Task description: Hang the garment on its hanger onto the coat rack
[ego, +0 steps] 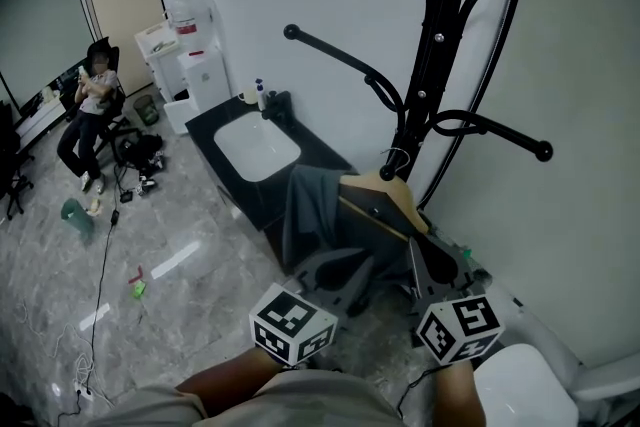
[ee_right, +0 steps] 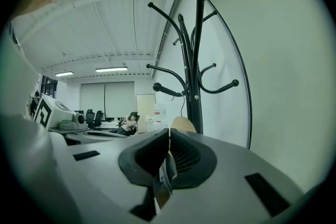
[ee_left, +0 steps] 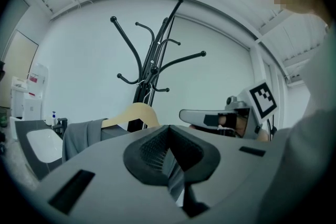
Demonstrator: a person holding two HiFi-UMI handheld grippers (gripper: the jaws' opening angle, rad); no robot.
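Note:
A black coat rack stands against the white wall at the right. In front of its pole hangs a wooden hanger with a grey garment draped over it. The hanger's wire hook sits close to the pole, below a low arm; whether it touches I cannot tell. My left gripper is shut on the garment's lower cloth, seen pinched at the left gripper. My right gripper is shut on the hanger's near end, wood showing between its jaws at the right gripper.
A black counter with a white sink runs along the wall behind the garment. A water dispenser stands further back, and a person sits on a chair at far left. Cables and litter lie on the floor. A white seat is at bottom right.

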